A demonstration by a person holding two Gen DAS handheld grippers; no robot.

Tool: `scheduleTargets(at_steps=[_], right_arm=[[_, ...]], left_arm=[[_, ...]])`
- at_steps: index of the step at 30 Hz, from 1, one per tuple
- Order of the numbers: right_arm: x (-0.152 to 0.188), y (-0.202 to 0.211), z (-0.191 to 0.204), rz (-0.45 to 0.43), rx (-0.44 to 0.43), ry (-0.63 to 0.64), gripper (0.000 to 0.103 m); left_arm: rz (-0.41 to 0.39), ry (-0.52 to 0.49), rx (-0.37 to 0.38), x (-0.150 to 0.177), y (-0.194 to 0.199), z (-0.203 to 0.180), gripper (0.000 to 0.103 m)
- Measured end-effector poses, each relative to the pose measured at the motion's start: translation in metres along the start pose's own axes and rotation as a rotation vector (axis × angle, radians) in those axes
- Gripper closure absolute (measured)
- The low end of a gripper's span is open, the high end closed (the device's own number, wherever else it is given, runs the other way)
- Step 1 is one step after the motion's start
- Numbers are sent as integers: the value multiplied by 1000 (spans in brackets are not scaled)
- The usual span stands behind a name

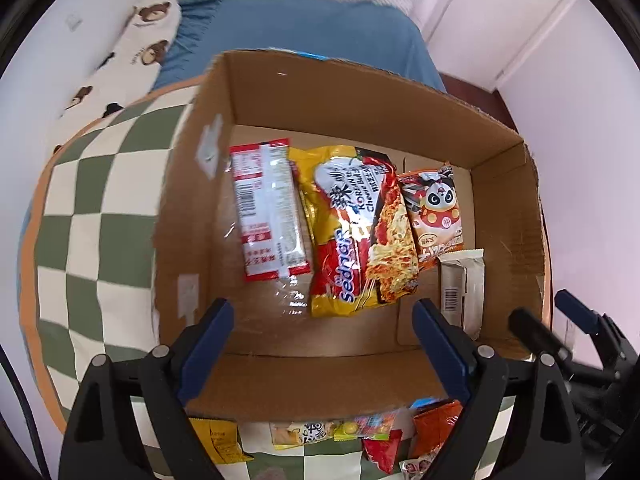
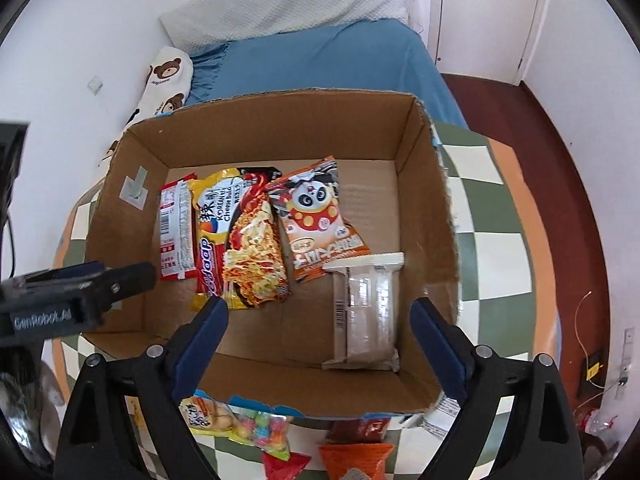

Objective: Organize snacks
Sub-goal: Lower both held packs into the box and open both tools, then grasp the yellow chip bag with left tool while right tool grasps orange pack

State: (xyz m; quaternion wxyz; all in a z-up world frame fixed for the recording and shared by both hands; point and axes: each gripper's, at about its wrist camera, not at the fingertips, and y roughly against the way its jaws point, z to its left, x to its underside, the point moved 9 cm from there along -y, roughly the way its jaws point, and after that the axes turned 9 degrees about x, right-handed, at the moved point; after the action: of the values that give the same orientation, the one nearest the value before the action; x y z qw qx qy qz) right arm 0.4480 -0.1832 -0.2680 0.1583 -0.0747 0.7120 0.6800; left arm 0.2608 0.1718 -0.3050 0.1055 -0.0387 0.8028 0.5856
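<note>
left gripper spread, empty, over cardboard box | right gripper spread, empty | in box, mid-frame: red sachet, noodle pack, panda snack, beige bar | loose snacks at bottom edge, cut off by box wall and fingers

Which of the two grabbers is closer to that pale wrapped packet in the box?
Right, probably. The right gripper hangs open just above the near wall with the pale packet between its fingers. The left gripper is off to the packet's left, over the noodle pack.
</note>
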Motion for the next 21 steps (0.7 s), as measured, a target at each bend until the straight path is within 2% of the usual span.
scheduleTargets(at_steps=[9,14,17,21], right_arm=[[14,54,-2,-132,18,-22,9],[38,82,7,-156,-16,-29,9],[67,86,10,-131,-27,-30,9],[112,68,0,-60,-34,-45,9]], left_arm=[[-191,5,-27,28,61,1,12],[-248,-18,-55,58,92,5,12],[-229,-9,-63,86,96,19,12],[-105,37,-86,136,69,55,12]])
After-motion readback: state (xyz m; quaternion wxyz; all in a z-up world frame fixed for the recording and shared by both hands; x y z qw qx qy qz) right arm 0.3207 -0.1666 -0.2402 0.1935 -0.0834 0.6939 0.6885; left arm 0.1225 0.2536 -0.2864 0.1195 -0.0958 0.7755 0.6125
